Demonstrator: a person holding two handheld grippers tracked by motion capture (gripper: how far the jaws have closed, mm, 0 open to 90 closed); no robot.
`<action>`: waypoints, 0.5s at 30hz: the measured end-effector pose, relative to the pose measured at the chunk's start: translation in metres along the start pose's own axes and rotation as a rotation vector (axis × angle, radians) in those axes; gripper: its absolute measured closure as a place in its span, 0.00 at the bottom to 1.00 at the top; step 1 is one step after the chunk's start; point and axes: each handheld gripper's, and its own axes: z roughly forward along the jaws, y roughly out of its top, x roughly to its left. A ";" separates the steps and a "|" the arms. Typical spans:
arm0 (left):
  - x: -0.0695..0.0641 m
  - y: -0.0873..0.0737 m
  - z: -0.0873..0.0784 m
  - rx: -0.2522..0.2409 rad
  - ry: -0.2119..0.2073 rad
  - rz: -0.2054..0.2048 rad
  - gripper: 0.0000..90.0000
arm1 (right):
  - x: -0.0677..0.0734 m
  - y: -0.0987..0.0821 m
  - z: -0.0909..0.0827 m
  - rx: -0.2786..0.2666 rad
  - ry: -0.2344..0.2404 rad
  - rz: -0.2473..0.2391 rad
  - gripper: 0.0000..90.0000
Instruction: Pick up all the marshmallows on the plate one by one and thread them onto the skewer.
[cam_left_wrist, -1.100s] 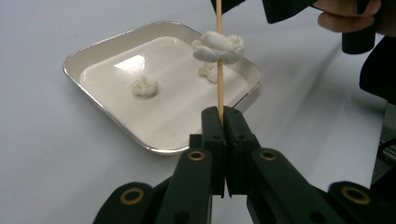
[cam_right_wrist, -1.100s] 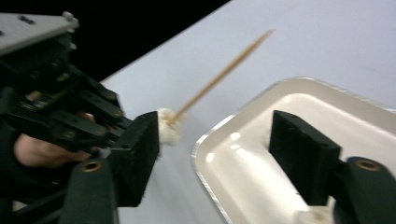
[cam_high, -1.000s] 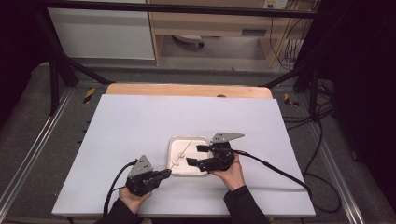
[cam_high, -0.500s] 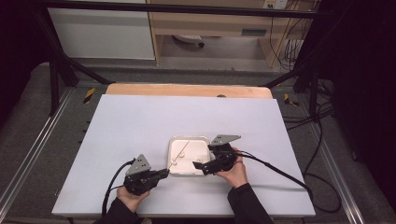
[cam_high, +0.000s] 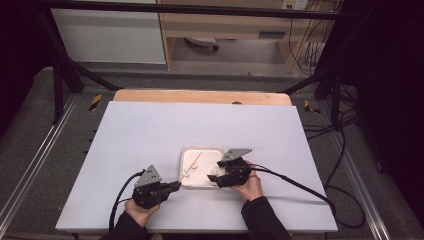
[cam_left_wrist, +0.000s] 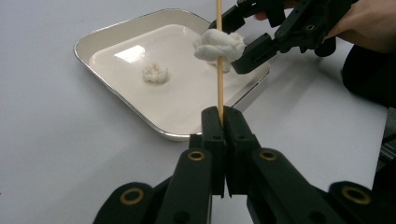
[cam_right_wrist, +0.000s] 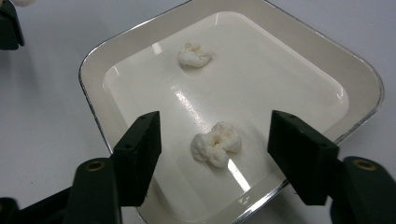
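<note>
My left fingers (cam_left_wrist: 223, 122) pinch the skewer (cam_left_wrist: 218, 56) upright over the tray's (cam_left_wrist: 100, 38) near edge, one marshmallow (cam_left_wrist: 218, 45) already threaded. My right fingers (cam_right_wrist: 215, 158), closing, straddle without touching the next marshmallow (cam_right_wrist: 216, 142) (near the tray's corner) to feed it on.

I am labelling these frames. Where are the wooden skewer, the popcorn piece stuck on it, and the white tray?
wooden skewer (cam_left_wrist: 219, 70): left gripper view, mid shaft below the popcorn.
popcorn piece (cam_left_wrist: 218, 45): left gripper view, middle of the white lump.
white tray (cam_right_wrist: 93, 60): right gripper view, left rim.
</note>
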 end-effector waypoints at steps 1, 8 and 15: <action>0.000 0.000 0.000 0.001 -0.001 0.000 0.98 | 0.000 0.000 0.001 0.002 0.000 -0.004 0.46; -0.001 0.000 0.000 0.001 -0.002 0.004 0.98 | -0.001 -0.002 0.005 0.004 -0.018 -0.049 0.60; -0.001 0.000 0.000 0.002 -0.002 0.005 0.98 | 0.001 -0.003 0.006 -0.008 -0.023 -0.076 0.70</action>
